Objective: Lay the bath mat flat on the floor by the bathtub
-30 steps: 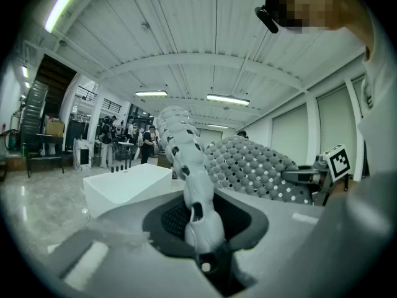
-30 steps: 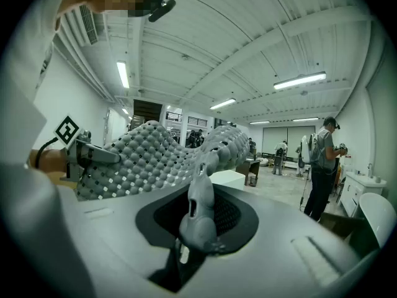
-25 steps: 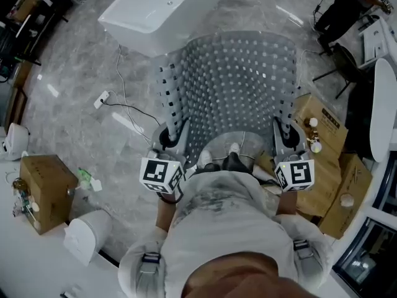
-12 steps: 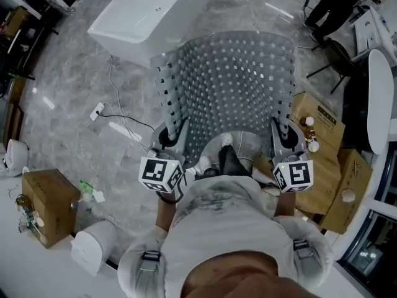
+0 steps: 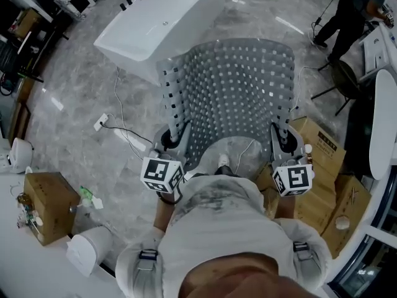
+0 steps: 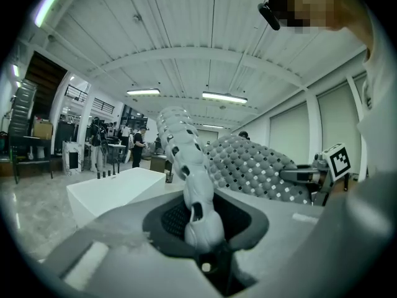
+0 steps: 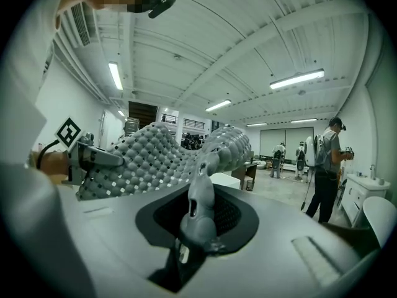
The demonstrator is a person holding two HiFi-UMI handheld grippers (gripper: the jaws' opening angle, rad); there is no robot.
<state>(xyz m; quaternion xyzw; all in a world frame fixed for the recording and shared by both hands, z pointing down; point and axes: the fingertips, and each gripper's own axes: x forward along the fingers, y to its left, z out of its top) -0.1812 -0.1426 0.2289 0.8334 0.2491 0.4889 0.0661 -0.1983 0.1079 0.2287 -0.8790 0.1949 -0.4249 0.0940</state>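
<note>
**Bath mat (image 5: pixel 232 98) gripped at both near corners**

The grey bath mat, dotted with square holes, hangs curved in the air in front of the person (image 5: pixel 217 228). Its far edge arches toward the white bathtub (image 5: pixel 161 23). The mat's near edge is hidden behind the person's chest, with only a shoe (image 5: pixel 223 160) peeking out below it. From here I can't tell whether any part of the mat touches the floor (image 5: pixel 80 104).

The left gripper (image 5: pixel 169 140) has its jaws closed down on the near left corner. In the left gripper view, a rolled strip of mat is pinched between them and rises away. The right gripper (image 5: pixel 282 143) is clamped the same way on the near right corner, just beside the cardboard boxes (image 5: pixel 322 141). The bathtub's far end is cut off at the top of the head view.
</note>
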